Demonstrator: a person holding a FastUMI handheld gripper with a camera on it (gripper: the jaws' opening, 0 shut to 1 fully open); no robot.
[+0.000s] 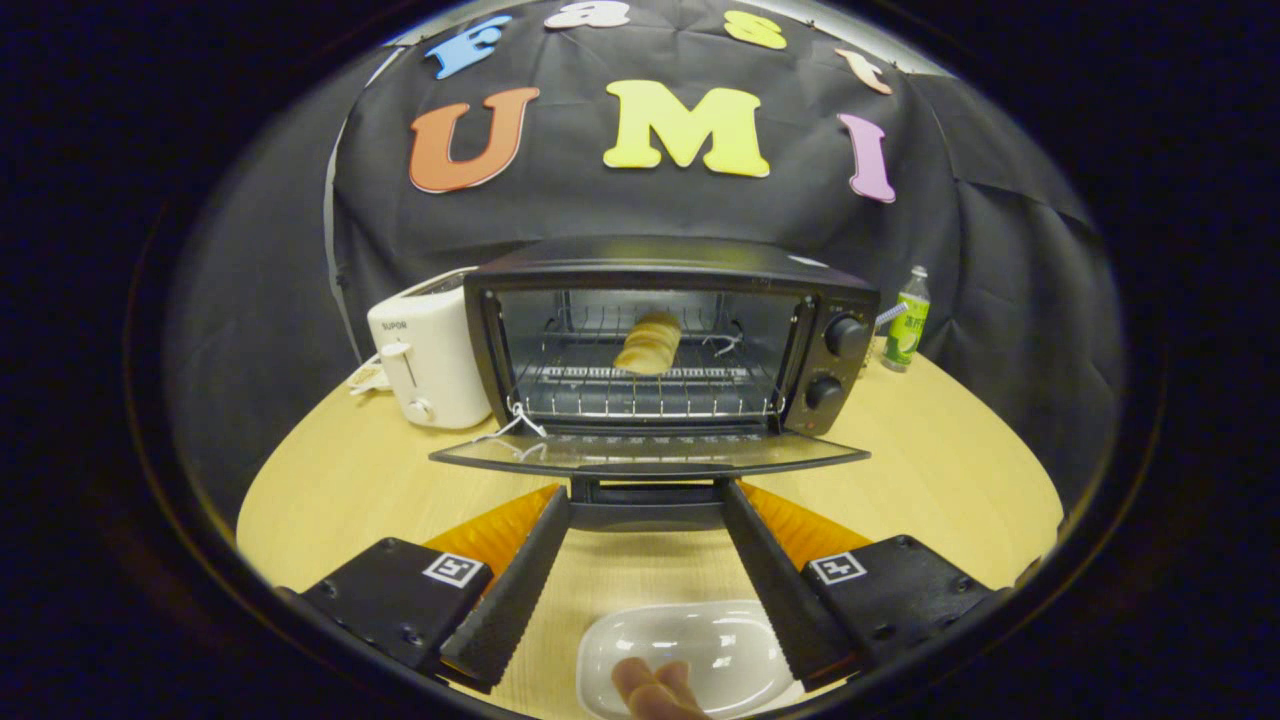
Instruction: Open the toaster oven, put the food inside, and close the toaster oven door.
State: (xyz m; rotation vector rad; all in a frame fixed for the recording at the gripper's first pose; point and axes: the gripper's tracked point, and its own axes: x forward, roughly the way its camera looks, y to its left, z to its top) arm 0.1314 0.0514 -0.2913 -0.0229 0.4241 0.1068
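Nearest, at 6 o'clock btwn the fingers, a dish (690, 650) w/ sausages (655, 690) left on it. Gripper (645, 500) spread wide, holding nothing, tips flanking the door handle (645, 495). Door (650, 455) lies flat open; bread (650, 343) on the rack at 12. Toaster (425, 355) at 10, bottle (908, 320) at 2. Risks, IMO: lifting off-centre could slip the handle; shutting now may strand the sausages, if they're meant to go in too.

Your gripper (645, 500) sits low in the frame with its two fingers spread wide apart, nothing pinched between them. The fingers (515, 590) run up from the lower left and lower right and lean inward toward the centre, their tips ending just below mid-frame, level with each other.
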